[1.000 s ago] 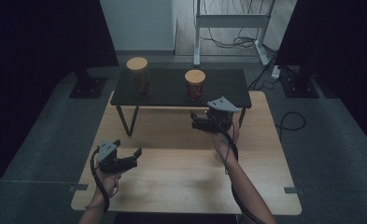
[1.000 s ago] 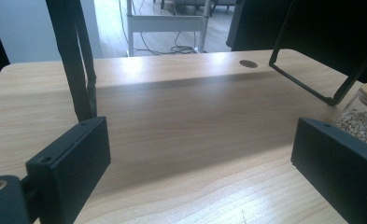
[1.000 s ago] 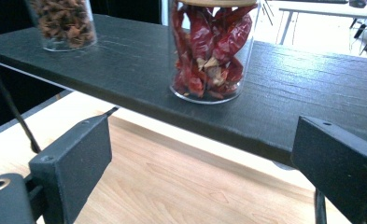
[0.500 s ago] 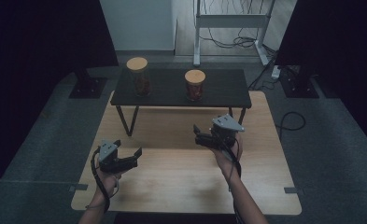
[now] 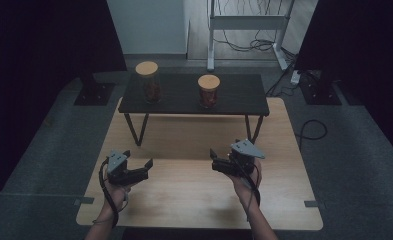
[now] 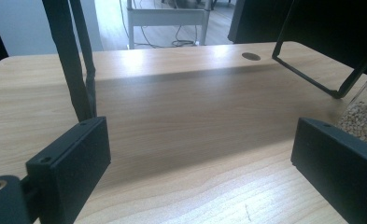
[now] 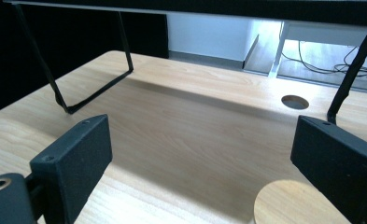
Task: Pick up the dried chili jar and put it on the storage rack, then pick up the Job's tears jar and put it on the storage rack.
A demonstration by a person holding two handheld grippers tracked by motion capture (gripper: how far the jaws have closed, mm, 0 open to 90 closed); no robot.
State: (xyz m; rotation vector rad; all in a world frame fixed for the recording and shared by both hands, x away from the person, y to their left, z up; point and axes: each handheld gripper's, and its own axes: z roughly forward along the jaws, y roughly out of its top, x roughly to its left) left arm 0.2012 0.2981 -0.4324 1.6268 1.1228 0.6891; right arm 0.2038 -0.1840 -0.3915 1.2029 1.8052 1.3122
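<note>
My bench (image 5: pixel 194 200) is a pale wooden top. A low black shelf (image 5: pixel 184 97) on thin metal legs runs along its far edge, and a round cable hole (image 7: pixel 295 101) is cut in the wood beneath that shelf.

I hold my left claw (image 5: pixel 139 159) over the near left part of the bench, pointing across toward the right edge. Its jaws stand wide apart, with bare wood between the pads. I hold my right claw (image 5: pixel 214 161) right of the middle, well apart from the left one and a little closer to the shelf. Its jaws are also spread wide and grip nothing.

Two glass jars with wooden lids stand on the shelf. The taller jar (image 5: pixel 148 82) is toward its left end and the shorter jar (image 5: pixel 208 91) is right of its middle. Both hold something reddish-brown.

In the left gripper view a grain jar (image 6: pixel 364 116), filled with pale grains, stands on the bench just past the right-hand jaw.

In the right gripper view a round wooden lid (image 7: pixel 295 205) sits low between my jaws, close to the right-hand one, and neither pad presses on it. I cannot tell whether this lid tops the grain jar.
</note>
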